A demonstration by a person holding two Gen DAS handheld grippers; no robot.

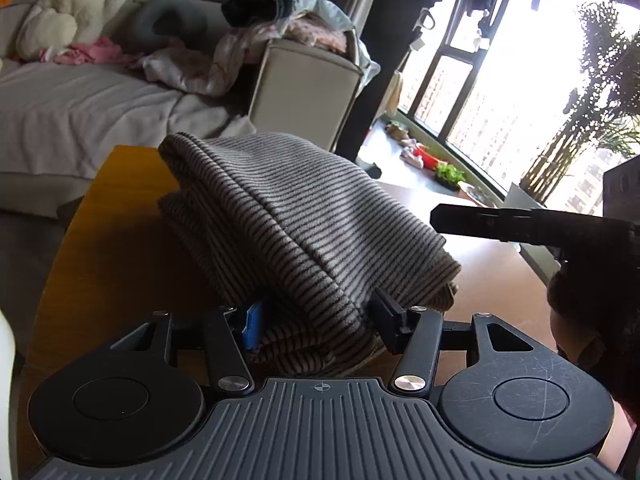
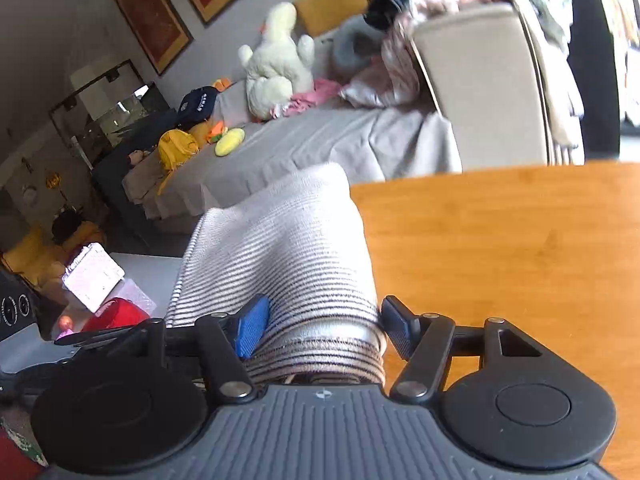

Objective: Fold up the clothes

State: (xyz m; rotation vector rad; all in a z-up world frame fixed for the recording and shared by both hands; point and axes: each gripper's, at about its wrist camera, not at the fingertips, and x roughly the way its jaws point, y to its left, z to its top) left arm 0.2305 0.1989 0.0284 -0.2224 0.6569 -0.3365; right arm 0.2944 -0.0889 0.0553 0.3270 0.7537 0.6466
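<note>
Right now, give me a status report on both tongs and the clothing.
Left tongs shut on folded grey-and-black striped knit garment. Right tongs shut on same garment, bundle partly over orange wooden table. Nothing in the way.

I see the folded garment (image 1: 288,216) lying on the table (image 1: 112,248), its near end between my left gripper (image 1: 316,320) fingers. My right gripper (image 2: 320,328) has the cloth between its fingers too — bare table lies to its right. Behind the table stands the sofa (image 1: 80,104); a plush toy (image 1: 68,12) sits on it, clothes heaped on its armrest (image 1: 304,80).
</note>
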